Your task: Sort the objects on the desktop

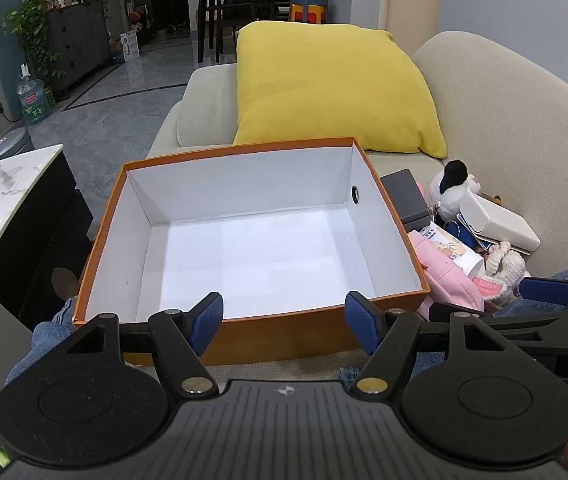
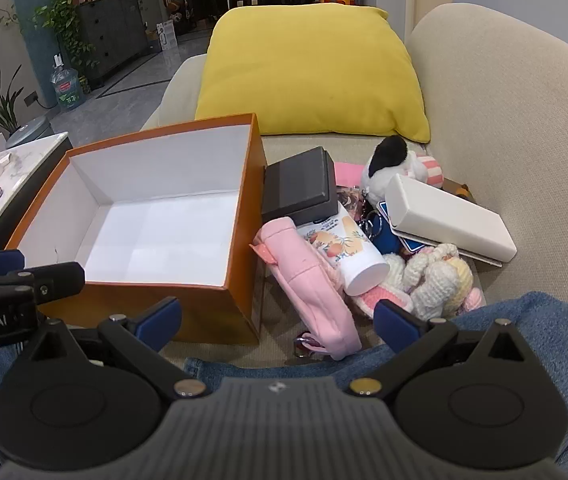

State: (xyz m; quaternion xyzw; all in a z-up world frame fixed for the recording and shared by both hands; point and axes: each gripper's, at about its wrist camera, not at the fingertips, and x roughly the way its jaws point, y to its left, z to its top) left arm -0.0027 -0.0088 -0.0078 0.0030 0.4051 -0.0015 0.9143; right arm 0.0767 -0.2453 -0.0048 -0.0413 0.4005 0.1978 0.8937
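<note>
An orange box (image 1: pixel 244 148) (image 2: pixel 248 216) with a bare white inside stands on the beige sofa. Right of it lies a pile: a dark grey box (image 2: pixel 299 188), a pink pouch (image 2: pixel 311 292), a white tube with a fruit print (image 2: pixel 347 252), a long white case (image 2: pixel 447 216), a black-and-white plush (image 2: pixel 391 164) and a crocheted toy (image 2: pixel 431 276). My left gripper (image 1: pixel 283 316) hangs open over the box's near wall, nothing between its fingers. My right gripper (image 2: pixel 278 320) is open above the pink pouch's near end, holding nothing.
A yellow cushion (image 1: pixel 331 88) leans at the sofa's far end behind the box. A marble-topped table (image 1: pixel 16 184) with small items stands to the left. Blue-jeaned knees (image 2: pixel 531 328) sit under the grippers. The sofa back (image 2: pixel 523 120) rises on the right.
</note>
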